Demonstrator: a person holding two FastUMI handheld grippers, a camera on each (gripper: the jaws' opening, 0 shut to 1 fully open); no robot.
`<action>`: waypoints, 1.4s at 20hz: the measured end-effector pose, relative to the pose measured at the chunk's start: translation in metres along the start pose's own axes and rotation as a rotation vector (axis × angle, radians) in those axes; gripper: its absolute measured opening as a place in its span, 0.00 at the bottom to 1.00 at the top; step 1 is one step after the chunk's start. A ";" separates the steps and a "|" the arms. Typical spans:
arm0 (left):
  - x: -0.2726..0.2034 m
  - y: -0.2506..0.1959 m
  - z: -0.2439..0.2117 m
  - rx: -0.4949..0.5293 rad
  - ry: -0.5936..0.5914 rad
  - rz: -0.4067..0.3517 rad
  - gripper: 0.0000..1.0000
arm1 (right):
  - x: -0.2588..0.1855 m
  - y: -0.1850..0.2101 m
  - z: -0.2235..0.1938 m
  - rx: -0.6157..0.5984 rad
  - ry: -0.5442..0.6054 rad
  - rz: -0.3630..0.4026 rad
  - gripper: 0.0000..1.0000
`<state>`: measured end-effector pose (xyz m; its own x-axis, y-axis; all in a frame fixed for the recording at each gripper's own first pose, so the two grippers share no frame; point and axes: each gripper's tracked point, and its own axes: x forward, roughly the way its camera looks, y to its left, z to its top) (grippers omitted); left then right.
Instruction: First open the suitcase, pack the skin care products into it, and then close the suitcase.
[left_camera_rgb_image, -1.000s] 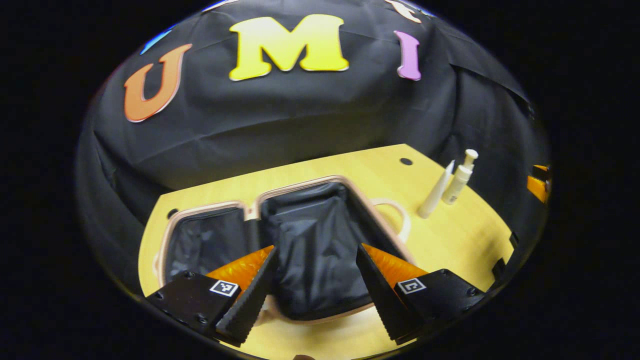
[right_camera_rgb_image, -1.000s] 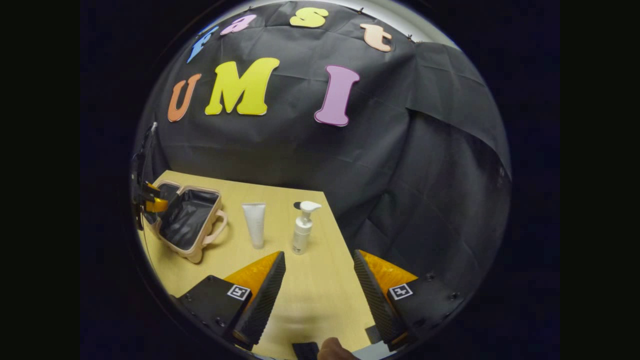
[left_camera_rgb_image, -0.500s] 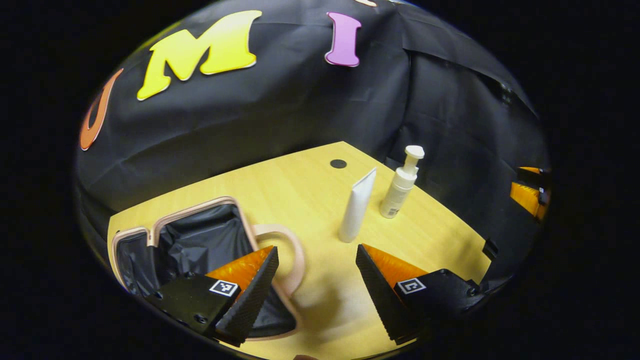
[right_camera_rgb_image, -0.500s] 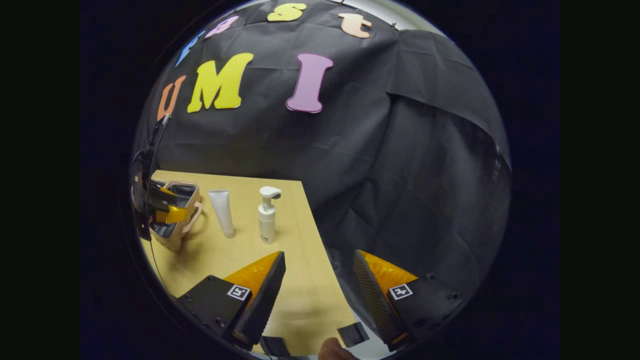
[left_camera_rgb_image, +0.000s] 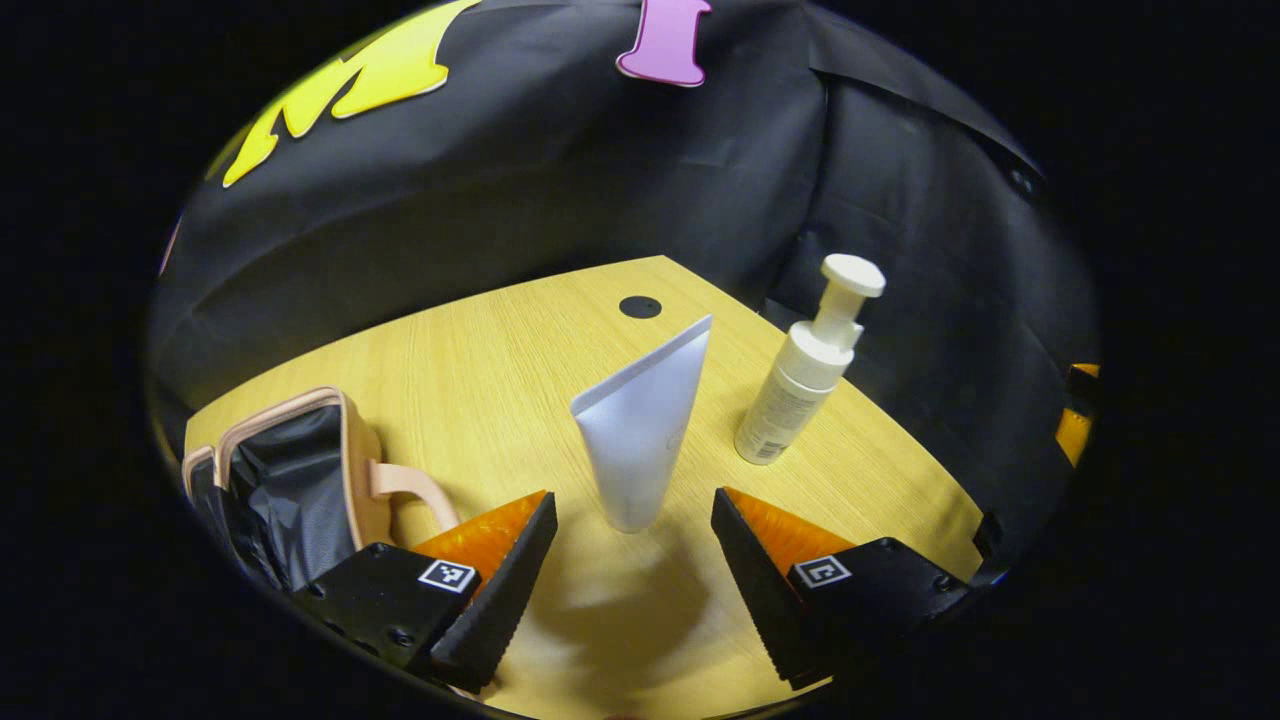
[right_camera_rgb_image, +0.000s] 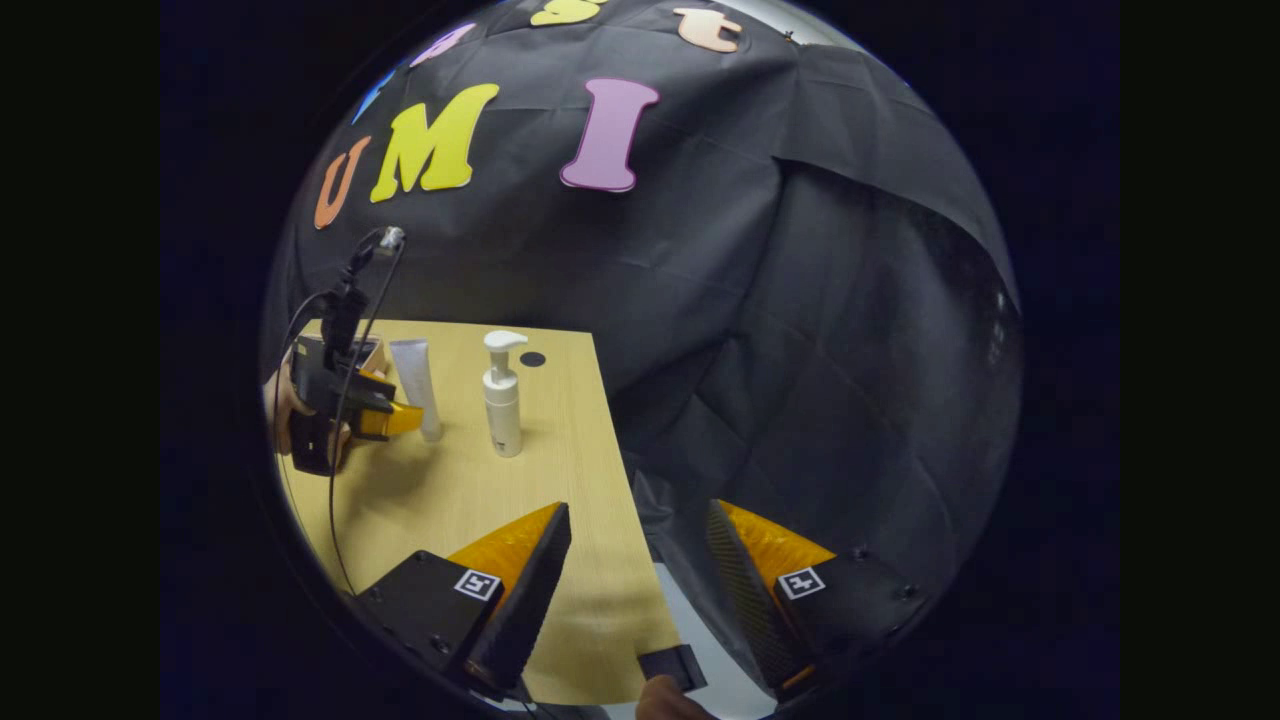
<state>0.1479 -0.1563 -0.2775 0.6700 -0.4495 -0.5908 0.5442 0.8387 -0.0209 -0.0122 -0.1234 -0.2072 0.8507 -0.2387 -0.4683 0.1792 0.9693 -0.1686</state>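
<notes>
A white squeeze tube (left_camera_rgb_image: 640, 430) stands cap-down on the wooden table, right in front of my left gripper (left_camera_rgb_image: 634, 525), whose jaws stand open with the tube's base just ahead of the gap. A white pump bottle (left_camera_rgb_image: 805, 370) stands upright to the tube's right. The pink suitcase (left_camera_rgb_image: 290, 480) lies open at the left, its black lining showing. In the right gripper view, the left gripper (right_camera_rgb_image: 385, 415) sits beside the tube (right_camera_rgb_image: 415, 385) and pump bottle (right_camera_rgb_image: 502, 395). My right gripper (right_camera_rgb_image: 638, 560) is open over the table's near right edge, holding nothing.
The wooden table (left_camera_rgb_image: 480, 370) has a round cable hole (left_camera_rgb_image: 640, 307) at the back. Its right edge (right_camera_rgb_image: 610, 480) drops off to black cloth. A hand (right_camera_rgb_image: 285, 405) holds the left gripper, with a cable rising from it.
My left gripper has swung right from over the open suitcase to face the tube closely. The right gripper has drifted right and back toward the table's edge.
</notes>
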 end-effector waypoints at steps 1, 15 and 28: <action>0.009 0.001 -0.001 -0.013 -0.001 0.011 0.99 | 0.006 0.000 -0.001 -0.014 0.003 0.009 0.82; 0.048 0.001 0.002 -0.119 -0.128 0.112 0.52 | 0.136 0.133 0.036 -0.030 -0.014 0.416 0.81; -0.015 0.003 -0.020 -0.141 -0.031 0.214 0.51 | 0.199 0.196 0.039 -0.005 -0.002 0.464 0.77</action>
<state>0.1295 -0.1404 -0.2849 0.7791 -0.2642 -0.5686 0.3137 0.9495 -0.0114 0.2118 0.0216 -0.2994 0.8412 0.2201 -0.4939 -0.2229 0.9733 0.0540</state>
